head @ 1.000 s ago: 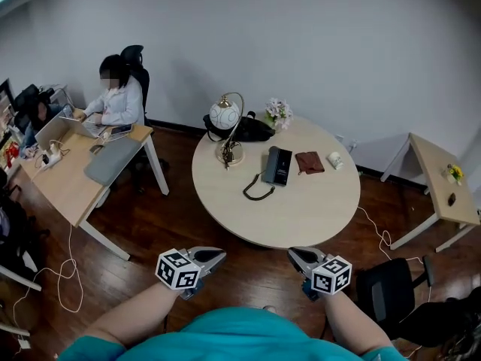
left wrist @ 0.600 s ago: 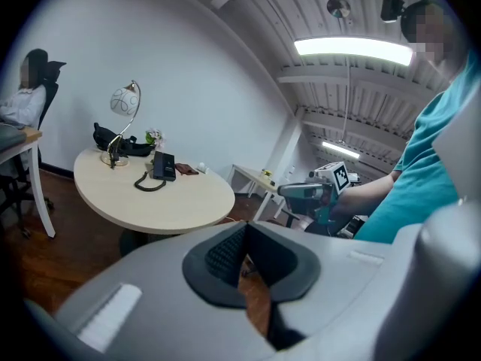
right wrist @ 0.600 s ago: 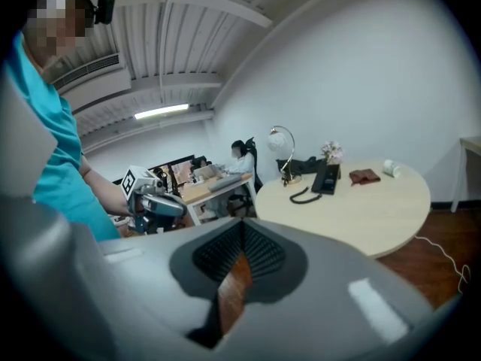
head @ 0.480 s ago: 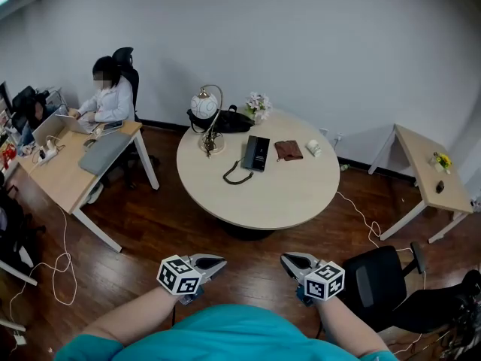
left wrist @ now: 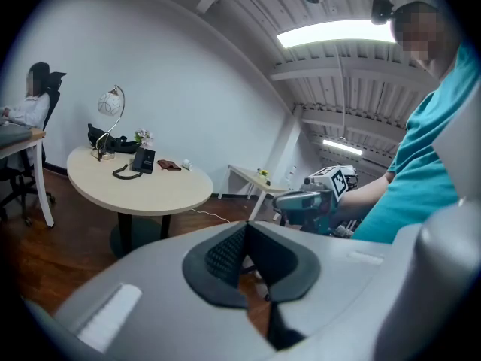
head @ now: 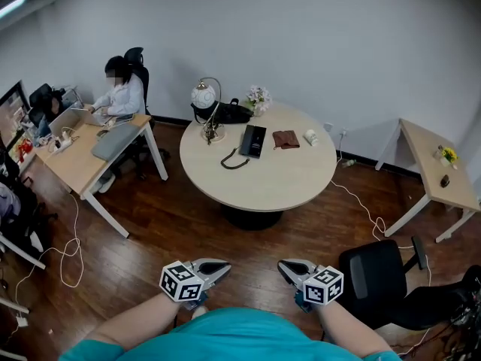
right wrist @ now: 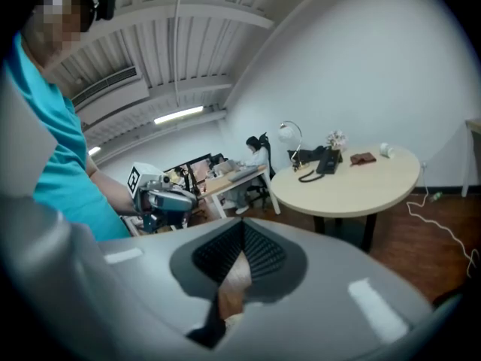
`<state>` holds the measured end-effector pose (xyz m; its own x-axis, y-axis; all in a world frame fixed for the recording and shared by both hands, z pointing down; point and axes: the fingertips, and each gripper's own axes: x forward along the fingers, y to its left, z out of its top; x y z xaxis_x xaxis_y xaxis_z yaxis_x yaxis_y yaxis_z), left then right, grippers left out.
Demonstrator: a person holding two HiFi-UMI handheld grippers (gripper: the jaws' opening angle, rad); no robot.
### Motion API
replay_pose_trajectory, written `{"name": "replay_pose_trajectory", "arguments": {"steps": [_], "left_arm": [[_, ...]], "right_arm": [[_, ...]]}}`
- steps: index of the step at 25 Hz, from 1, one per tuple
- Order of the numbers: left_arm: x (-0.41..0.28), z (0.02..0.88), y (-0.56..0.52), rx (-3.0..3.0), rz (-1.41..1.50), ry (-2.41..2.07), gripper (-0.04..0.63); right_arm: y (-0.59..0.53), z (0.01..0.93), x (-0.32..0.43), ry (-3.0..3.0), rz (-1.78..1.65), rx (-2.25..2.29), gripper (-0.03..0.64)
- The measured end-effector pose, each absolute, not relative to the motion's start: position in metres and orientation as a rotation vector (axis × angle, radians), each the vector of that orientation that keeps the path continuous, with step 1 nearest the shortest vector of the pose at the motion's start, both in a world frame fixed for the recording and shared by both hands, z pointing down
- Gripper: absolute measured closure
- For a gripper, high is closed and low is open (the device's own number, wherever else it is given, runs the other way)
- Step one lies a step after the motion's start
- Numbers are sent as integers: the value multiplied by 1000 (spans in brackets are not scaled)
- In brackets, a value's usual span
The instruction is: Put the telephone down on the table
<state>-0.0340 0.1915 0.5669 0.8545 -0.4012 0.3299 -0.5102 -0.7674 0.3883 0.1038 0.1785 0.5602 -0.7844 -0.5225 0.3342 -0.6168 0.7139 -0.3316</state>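
- pale round table (head: 289, 183)
- lamp (head: 204, 100) at 10 o'clock, black bag (head: 229, 114) at 11, flowers (head: 259, 97) at 12
- telephone (head: 252, 140) just above centre
- brown pouch (head: 285, 138) at 1, small white object (head: 310, 136) at 2

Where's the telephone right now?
In the head view the black telephone lies on the far side of the round table, between the globe lamp on its left and a brown pouch on its right.

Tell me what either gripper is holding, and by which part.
Nothing. The left gripper and right gripper are both shut and empty; the black corded telephone lies on the round beige table.
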Motion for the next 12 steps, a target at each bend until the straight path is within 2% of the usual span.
{"name": "replay_pose_trajectory", "arguments": {"steps": [12], "left_arm": [[-108,555,219,2620,326,-610,591]], "right_arm": [[216,561,33,-2692,676,997,615]]}}
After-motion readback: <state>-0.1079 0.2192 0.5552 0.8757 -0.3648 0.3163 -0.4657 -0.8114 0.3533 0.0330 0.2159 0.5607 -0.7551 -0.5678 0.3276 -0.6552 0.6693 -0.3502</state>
